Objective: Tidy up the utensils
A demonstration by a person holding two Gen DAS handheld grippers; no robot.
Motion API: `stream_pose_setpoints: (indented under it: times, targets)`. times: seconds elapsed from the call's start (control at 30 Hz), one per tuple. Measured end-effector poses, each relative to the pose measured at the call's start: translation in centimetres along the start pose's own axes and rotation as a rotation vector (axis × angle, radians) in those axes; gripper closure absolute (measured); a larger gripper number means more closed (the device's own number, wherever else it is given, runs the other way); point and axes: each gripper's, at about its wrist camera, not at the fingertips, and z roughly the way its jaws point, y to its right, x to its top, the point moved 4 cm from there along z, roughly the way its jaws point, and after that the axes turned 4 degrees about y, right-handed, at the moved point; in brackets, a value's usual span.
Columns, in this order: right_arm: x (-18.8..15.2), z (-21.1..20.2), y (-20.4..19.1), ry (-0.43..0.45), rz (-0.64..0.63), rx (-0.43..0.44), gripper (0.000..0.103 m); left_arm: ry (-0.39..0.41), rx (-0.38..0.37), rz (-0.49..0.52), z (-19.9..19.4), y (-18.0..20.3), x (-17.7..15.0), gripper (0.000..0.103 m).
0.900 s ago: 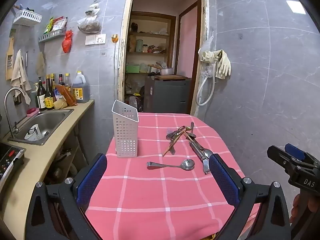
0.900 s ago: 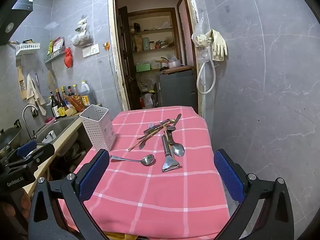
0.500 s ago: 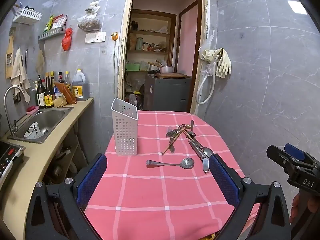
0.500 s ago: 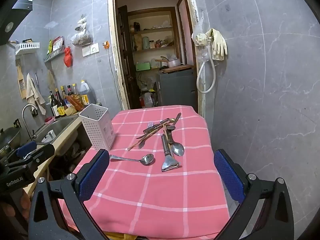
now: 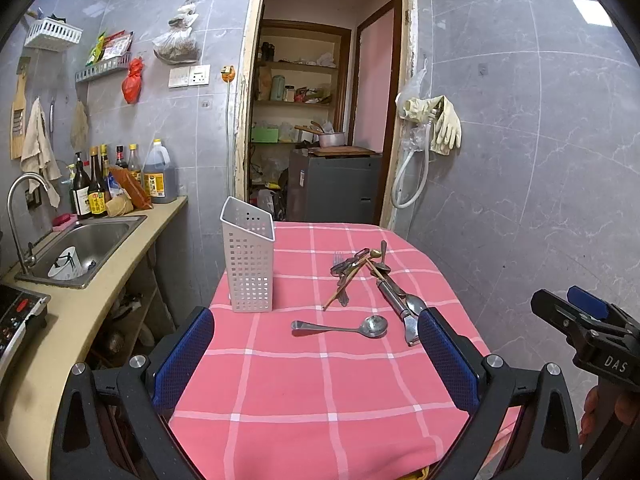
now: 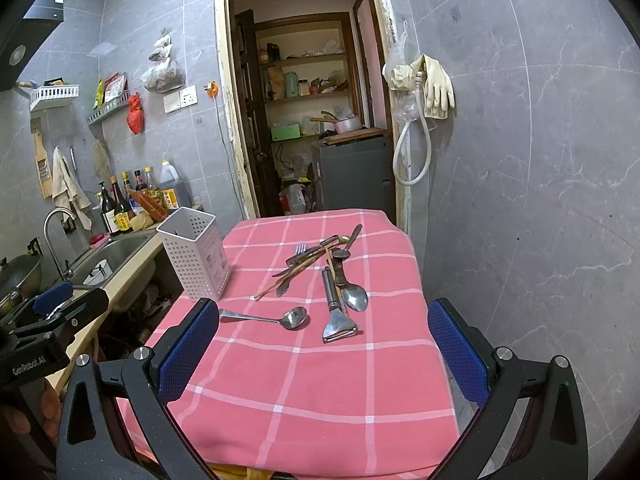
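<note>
Holding both tools low over the near edge of the table [image 5: 280, 420], I keep each pair of jaws fully wide and empty. On the left stands the white holder [image 5: 249, 264], upright, ready to receive things. To its right one spoon [image 5: 340, 327] lies alone, then the pile of utensils [image 5: 360, 268] with the peeler [image 6: 335, 312], all loose on the cloth, none sorted yet. My left gripper [image 5: 316, 356] shows "GenRobot.AI" in the other view; my right gripper [image 6: 324, 354] shows "DAS".
</note>
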Motion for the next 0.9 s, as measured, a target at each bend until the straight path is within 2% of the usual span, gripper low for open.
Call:
stream_pose_setpoints:
  times: [0.9]
  targets:
    - [-0.02, 0.18, 0.44, -0.003, 0.004, 0.003, 0.001, 0.000, 0.004, 0.006, 0.13, 0.14, 0.16, 0.001]
